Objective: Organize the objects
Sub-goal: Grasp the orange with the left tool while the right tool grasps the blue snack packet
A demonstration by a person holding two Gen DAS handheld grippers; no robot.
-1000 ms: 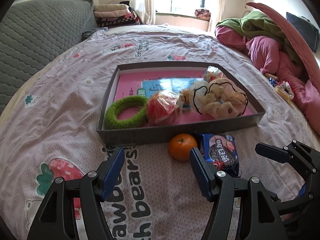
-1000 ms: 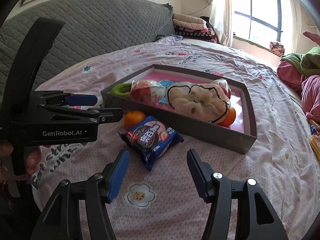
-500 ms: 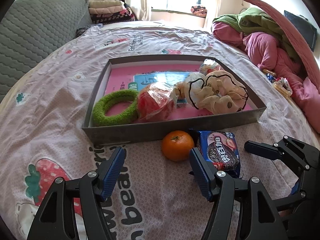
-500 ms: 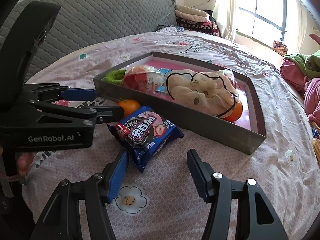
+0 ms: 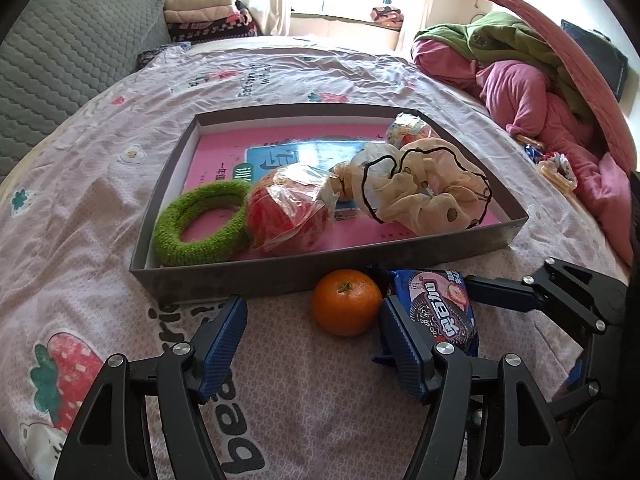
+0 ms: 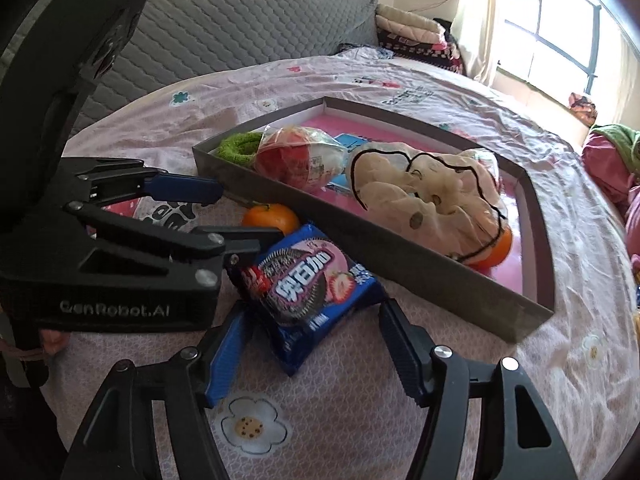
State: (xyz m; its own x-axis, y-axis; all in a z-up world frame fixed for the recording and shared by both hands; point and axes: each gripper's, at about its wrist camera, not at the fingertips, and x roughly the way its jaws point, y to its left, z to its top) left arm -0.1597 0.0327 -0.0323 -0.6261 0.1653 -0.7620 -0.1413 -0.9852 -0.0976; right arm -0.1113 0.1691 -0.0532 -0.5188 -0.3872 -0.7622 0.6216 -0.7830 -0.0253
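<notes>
A grey tray (image 5: pixel 256 282) (image 6: pixel 400 248) on the bed holds a green knitted ring (image 5: pixel 196 228), a wrapped red ball (image 5: pixel 286 210), a cream scrunchie (image 5: pixel 424 188) and another orange (image 6: pixel 498 248). In front of it lie an orange (image 5: pixel 346 302) (image 6: pixel 270 218) and a blue cookie packet (image 5: pixel 440 312) (image 6: pixel 308 284). My left gripper (image 5: pixel 314 338) is open, the orange just ahead between its fingers. My right gripper (image 6: pixel 312 350) is open around the near end of the packet. The right gripper shows in the left view (image 5: pixel 540 292).
The bed has a pink printed sheet (image 5: pixel 100 184). A grey quilted headboard (image 6: pixel 240 20) stands behind. Piled pink and green bedding (image 5: pixel 528 80) lies at the right. Folded blankets (image 5: pixel 208 16) sit by the window.
Both grippers have moved forward. The orange now sits closer to the left fingers and the packet lies between the right fingers. Both stay open.
</notes>
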